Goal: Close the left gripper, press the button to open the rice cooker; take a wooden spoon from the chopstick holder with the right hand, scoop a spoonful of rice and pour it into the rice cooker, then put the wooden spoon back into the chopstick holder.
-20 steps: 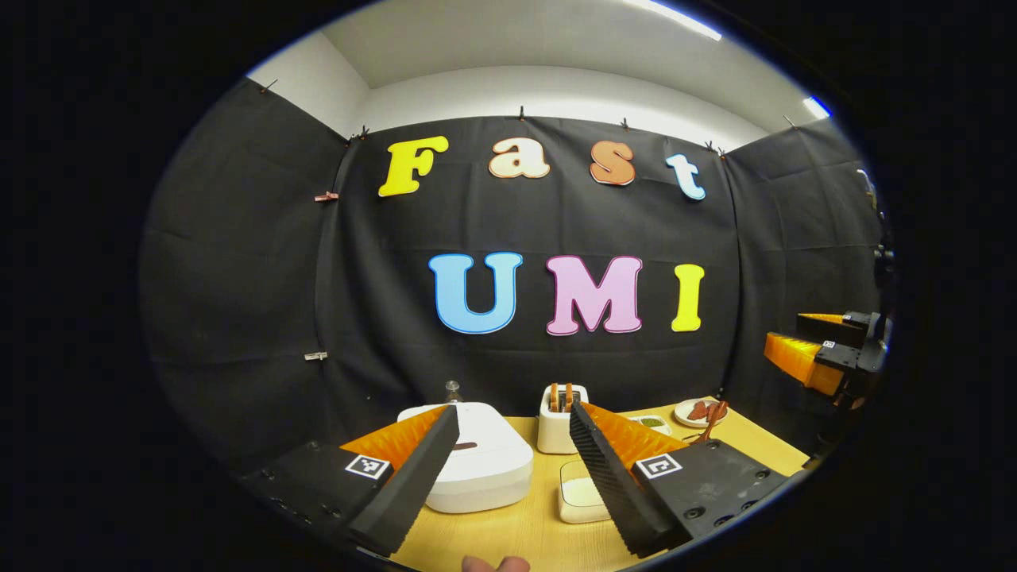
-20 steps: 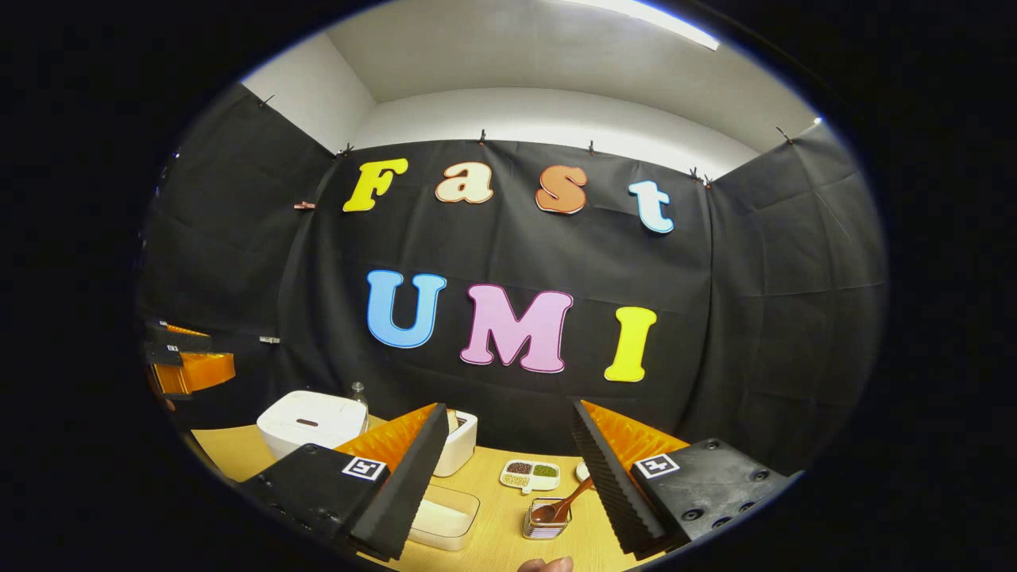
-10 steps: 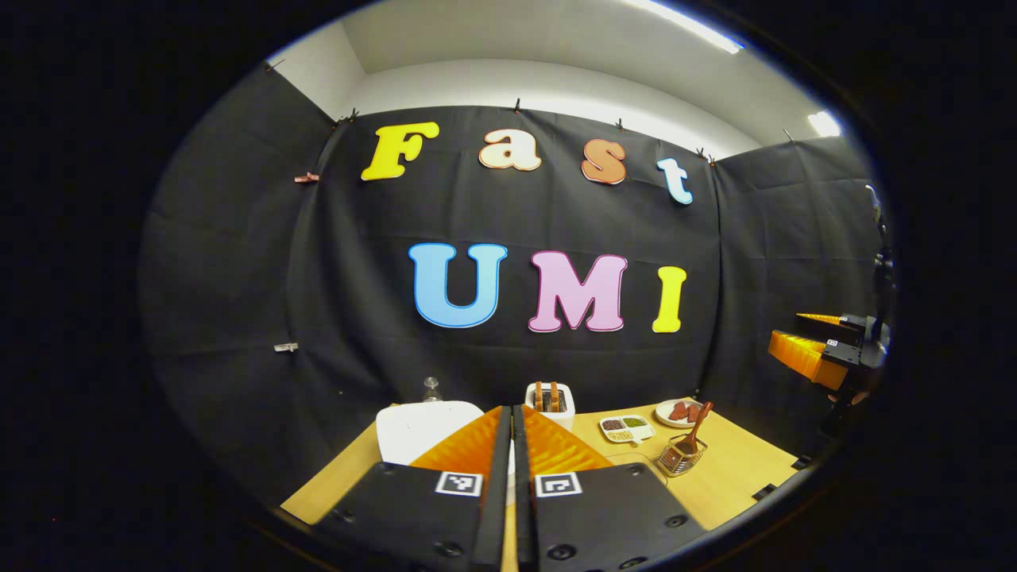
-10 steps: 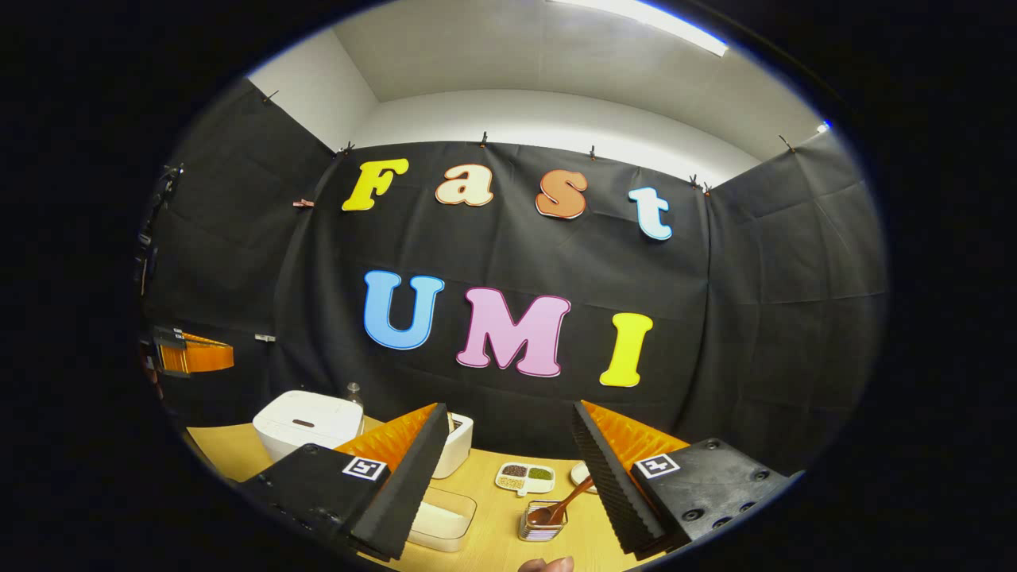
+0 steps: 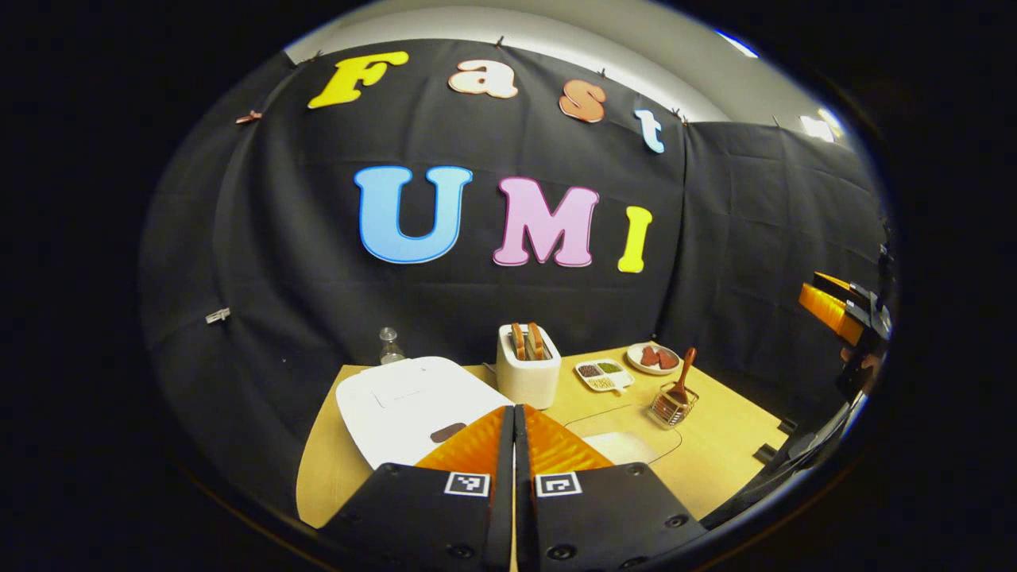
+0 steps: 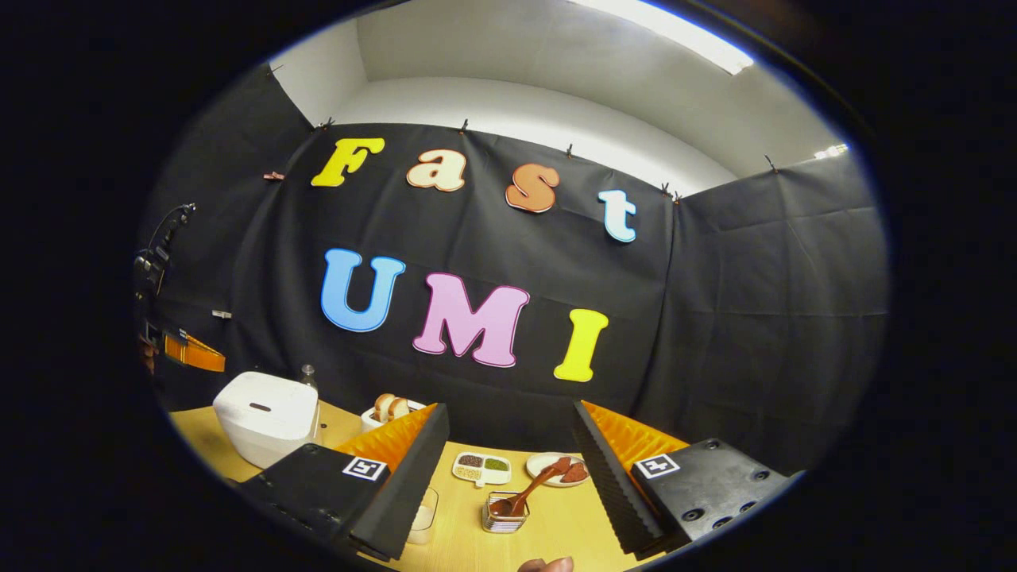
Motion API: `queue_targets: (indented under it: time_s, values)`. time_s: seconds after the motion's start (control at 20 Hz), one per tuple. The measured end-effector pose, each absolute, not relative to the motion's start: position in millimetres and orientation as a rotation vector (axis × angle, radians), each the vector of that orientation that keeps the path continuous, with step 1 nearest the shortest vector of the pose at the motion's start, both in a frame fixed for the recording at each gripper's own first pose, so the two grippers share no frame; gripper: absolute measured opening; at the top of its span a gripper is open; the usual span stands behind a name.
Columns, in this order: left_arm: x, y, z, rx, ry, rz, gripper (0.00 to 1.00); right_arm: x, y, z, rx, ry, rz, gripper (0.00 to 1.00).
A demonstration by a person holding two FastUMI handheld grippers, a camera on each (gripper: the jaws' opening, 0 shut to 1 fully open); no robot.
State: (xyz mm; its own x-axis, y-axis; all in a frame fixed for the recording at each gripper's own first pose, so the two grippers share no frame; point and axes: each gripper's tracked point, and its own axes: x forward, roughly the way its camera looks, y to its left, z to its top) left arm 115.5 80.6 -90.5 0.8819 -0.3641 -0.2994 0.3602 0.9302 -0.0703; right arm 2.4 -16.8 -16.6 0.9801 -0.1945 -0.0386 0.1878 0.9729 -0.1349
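In the left gripper view my left gripper (image 5: 512, 417) is shut with nothing in it, its tips above the near edge of the closed white rice cooker (image 5: 401, 401), beside the dark lid button (image 5: 447, 433). The wooden spoon (image 5: 684, 372) stands in the wire chopstick holder (image 5: 672, 407) at the right, with the clear rice container (image 5: 628, 442) in front of it. My right gripper (image 6: 509, 413) is open and empty, held above the table. Between its fingers lie the holder (image 6: 504, 522) and spoon (image 6: 531, 488). The cooker (image 6: 266, 411) sits at the left.
A white toaster (image 5: 527, 372) with bread stands behind the cooker, next to a small glass bottle (image 5: 389, 345). A divided seasoning dish (image 5: 601, 374) and a plate (image 5: 653, 358) sit at the back right. The wooden table's edge (image 5: 314, 485) is near on the left.
My left gripper went from open to shut, then tilted down and came over the rice cooker. My right gripper stayed open and swung slightly, so the holder now sits between its fingers.
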Motion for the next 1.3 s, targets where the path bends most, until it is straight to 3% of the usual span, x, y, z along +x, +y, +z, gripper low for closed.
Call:
queue_targets:
  time_s: [0.65, 1.3]
  values:
    - [195, 116, -179, 0.173, 0.589, -0.656, 0.07, -9, 7, -28, -0.229, 0.114, -0.342, 0.97]
    - [227, 117, -221, 0.291, 0.683, -0.736, 0.08, -26, 11, -31, -0.247, 0.13, -0.4, 0.97]
